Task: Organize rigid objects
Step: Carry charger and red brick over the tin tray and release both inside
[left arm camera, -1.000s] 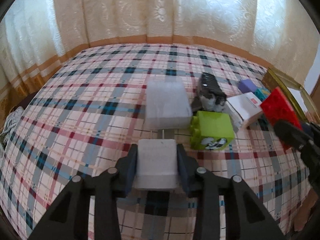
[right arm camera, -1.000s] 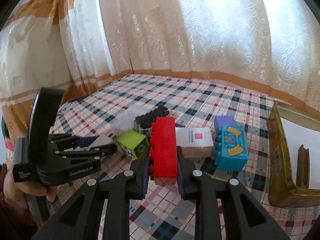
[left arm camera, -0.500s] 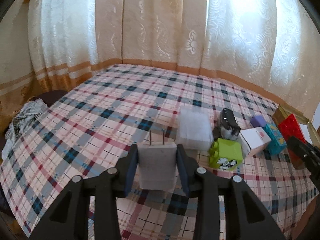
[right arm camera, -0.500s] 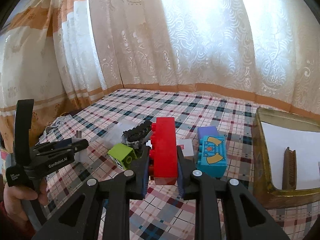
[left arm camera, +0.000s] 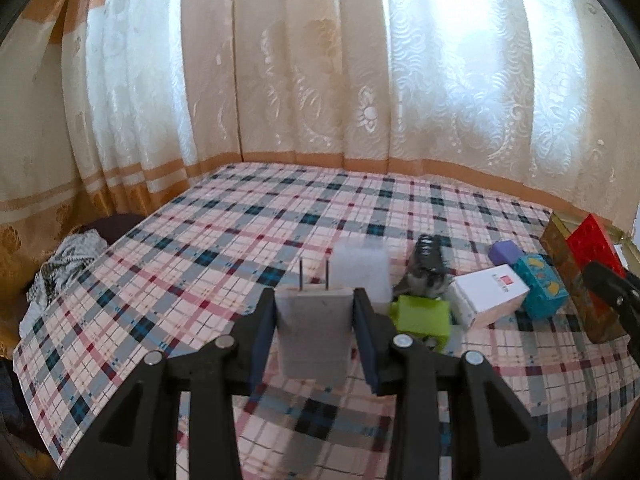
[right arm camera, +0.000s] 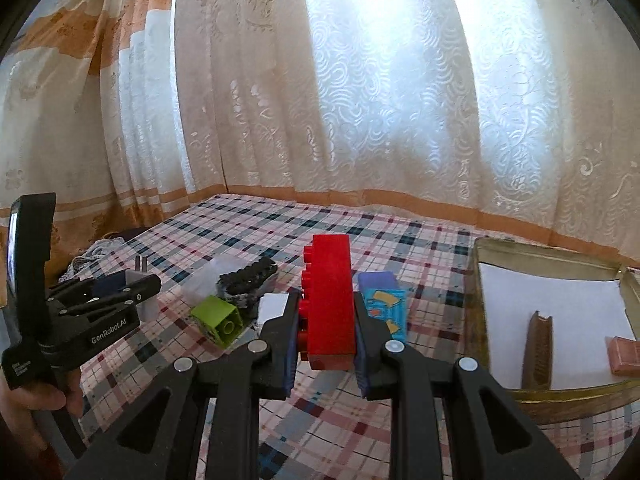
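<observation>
My left gripper point(left arm camera: 315, 334) is shut on a white plug adapter point(left arm camera: 314, 330) with two prongs pointing up, held above the plaid bed. It also shows in the right wrist view point(right arm camera: 136, 284). My right gripper point(right arm camera: 327, 330) is shut on a long red brick point(right arm camera: 329, 300), held upright above the bed; the brick shows at the right edge of the left wrist view point(left arm camera: 594, 246). A gold tray point(right arm camera: 478, 300) lies to the right, holding a brown comb point(right arm camera: 538, 350) and a pink block point(right arm camera: 624, 356) on white paper.
On the plaid bed point(left arm camera: 240, 240) lie a frosted box point(left arm camera: 362, 270), a black comb-like item point(left arm camera: 428, 258), a green brick point(left arm camera: 422, 314), a white carton point(left arm camera: 490, 294), a teal brick point(left arm camera: 540, 290) and a purple block point(left arm camera: 504, 250). Curtains hang behind. Cloth lies at the left.
Both grippers have risen and tilted up, so more curtain shows. The adapter and the red brick stay gripped. The right gripper has moved nearer the tray.
</observation>
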Tool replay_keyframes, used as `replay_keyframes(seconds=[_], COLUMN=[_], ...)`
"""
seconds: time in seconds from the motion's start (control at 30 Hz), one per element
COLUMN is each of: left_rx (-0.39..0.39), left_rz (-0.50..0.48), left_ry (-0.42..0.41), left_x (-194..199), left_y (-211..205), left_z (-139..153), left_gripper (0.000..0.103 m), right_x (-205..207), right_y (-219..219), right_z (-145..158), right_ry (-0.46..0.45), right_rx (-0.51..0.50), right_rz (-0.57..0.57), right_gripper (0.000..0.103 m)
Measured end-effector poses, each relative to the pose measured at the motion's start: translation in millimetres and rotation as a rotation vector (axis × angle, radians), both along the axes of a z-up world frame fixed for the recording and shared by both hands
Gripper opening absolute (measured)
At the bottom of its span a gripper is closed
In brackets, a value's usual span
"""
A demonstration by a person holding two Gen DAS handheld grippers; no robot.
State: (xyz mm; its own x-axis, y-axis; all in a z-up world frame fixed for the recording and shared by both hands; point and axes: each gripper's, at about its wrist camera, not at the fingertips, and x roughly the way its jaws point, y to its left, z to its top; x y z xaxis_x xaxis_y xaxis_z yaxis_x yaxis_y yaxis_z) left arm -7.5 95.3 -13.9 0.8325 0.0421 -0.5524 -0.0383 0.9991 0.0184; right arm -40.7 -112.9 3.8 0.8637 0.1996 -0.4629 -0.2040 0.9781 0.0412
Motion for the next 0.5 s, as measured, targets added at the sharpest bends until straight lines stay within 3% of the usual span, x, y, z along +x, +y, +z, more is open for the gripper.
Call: replay_keyframes(seconds=[0.5], left_rx=[-0.022], left_rz=[-0.105], left_ry=[-0.013], left_x=[4], left_y=[-62], left_z=[10], left_gripper=[0.037], right_x=[-6], right_y=[-38], right_z=[9], right_ry=[-0.049], right_rx=[-0.002], right_rz=[-0.067], right_gripper=[0.025])
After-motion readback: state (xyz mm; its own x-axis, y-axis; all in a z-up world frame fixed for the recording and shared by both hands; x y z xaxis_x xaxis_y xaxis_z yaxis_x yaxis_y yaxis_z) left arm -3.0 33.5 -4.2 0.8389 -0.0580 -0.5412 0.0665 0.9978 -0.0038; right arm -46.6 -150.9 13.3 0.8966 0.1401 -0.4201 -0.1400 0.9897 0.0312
